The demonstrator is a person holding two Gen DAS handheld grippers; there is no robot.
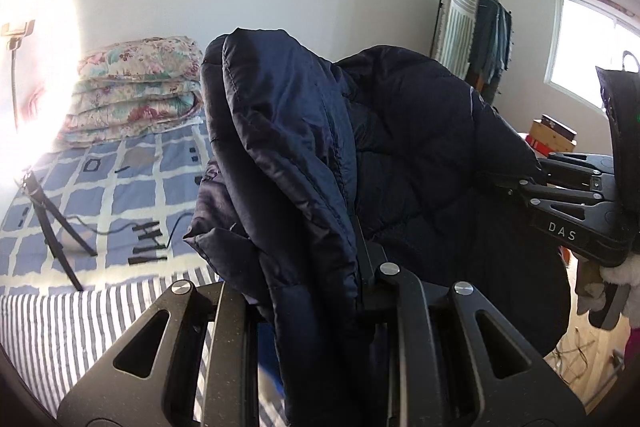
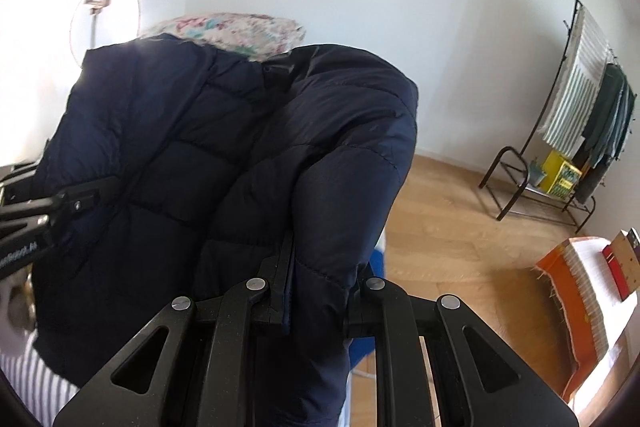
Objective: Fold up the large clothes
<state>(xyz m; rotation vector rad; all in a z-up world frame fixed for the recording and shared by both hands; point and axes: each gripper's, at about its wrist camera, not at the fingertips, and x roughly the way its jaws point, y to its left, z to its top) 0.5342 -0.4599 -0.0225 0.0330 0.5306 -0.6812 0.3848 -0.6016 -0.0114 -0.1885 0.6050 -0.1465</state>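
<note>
Where left shows bed [image 1: 120,179], right floor [image 2: 452,227].

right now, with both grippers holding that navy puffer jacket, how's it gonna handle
Probably floppy: the navy puffer jacket droops over the left gripper and the right gripper. Likely light but bulky, judging by its puffy quilting. Its sheen suggests it may slip.

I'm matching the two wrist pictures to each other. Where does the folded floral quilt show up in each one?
Left wrist view: the floral quilt is stacked at left of centre on the checked bedspread, left of the navy puffer jacket.
Right wrist view: only its top peeks above the jacket, upper left of centre.
Shared landmark: the clothes rack with the striped cloth, at the right in both.
</note>
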